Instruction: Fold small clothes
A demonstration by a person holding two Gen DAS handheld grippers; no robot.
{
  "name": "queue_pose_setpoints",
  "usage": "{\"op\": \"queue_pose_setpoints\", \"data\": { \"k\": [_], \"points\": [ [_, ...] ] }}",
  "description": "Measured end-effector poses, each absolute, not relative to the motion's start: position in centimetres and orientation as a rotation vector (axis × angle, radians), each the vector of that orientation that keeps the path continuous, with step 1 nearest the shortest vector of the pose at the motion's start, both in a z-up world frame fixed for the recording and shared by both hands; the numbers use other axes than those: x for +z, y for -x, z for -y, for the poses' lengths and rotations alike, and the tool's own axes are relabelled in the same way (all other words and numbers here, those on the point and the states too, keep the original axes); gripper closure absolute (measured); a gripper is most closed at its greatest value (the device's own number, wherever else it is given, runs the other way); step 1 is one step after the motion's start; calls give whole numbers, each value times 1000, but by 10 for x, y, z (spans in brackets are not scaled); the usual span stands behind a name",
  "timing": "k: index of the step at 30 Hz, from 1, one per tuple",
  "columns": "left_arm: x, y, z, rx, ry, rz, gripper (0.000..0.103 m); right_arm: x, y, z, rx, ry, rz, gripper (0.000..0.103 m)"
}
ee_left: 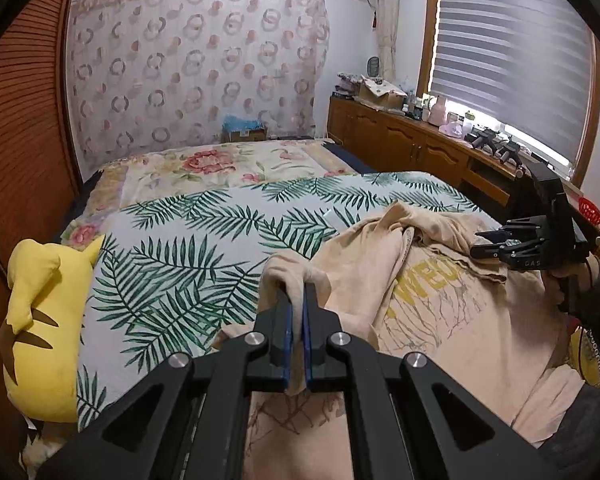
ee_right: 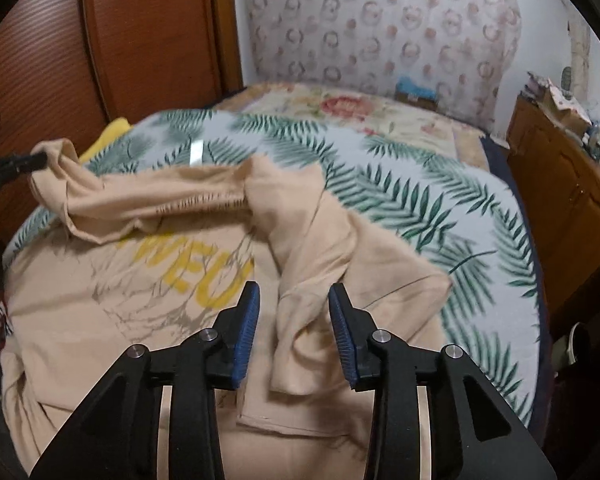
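Note:
A beige T-shirt (ee_left: pixel 440 304) with yellow letters lies crumpled on the leaf-print bedspread (ee_left: pixel 188 248). My left gripper (ee_left: pixel 298 292) is shut on a bunch of the shirt's fabric, which is pinched between its blue pads and lifted slightly. In the right wrist view the left gripper (ee_right: pixel 40 158) holds the shirt's far left corner. My right gripper (ee_right: pixel 294 294) is open low over the T-shirt (ee_right: pixel 140 292). A loose fold of sleeve lies between its blue pads (ee_right: pixel 246 328) without being pressed. The right gripper (ee_left: pixel 484 244) also shows at the right edge of the left wrist view, held by a hand.
A yellow plush toy (ee_left: pixel 44 320) sits at the bed's left edge by the wooden wardrobe (ee_right: pixel 140 40). A floral quilt (ee_left: pixel 220 168) covers the far end of the bed. A wooden cabinet (ee_left: pixel 400 136) crowded with small items runs under the window on the right.

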State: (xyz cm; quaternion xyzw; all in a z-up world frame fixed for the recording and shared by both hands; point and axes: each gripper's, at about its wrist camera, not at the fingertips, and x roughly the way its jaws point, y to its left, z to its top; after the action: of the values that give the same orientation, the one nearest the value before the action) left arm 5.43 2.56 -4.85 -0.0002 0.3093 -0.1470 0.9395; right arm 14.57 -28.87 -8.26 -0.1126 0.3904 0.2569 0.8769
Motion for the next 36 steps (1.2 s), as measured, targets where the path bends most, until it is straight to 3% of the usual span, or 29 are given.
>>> {"op": "queue_pose_setpoints", "data": {
  "k": [2, 3, 4, 6, 15, 22, 27, 30, 31, 36],
  "points": [
    [-51, -55, -26, -299, 2, -635, 101, -87, -146, 286, 523, 261, -823, 68],
    [-51, -55, -27, -298, 5, -632, 101, -89, -147, 285, 526, 270, -826, 76],
    [-50, -54, -28, -297, 10, -624, 101, -89, -149, 286, 531, 271, -827, 96],
    [-44, -48, -31, -291, 23, -594, 101, -85, -149, 289, 538, 264, -806, 99],
    [-22, 18, -56, -272, 66, -525, 101, -14, -98, 339, 556, 156, -623, 100],
    [-50, 48, -80, -262, 88, -626, 100, -11, -45, 375, 578, 149, -687, 100],
    [-56, 49, -91, -240, 70, -643, 93, -33, -33, 385, 571, 142, -779, 100],
    [-50, 45, -92, -228, 58, -625, 80, -38, -39, 395, 528, 115, -788, 99],
    [-48, 43, -92, -226, 55, -621, 75, -37, -43, 398, 512, 96, -779, 95],
    [-43, 15, -85, -224, 22, -635, 68, -27, -56, 400, 486, 92, -730, 84]
  ]
}}
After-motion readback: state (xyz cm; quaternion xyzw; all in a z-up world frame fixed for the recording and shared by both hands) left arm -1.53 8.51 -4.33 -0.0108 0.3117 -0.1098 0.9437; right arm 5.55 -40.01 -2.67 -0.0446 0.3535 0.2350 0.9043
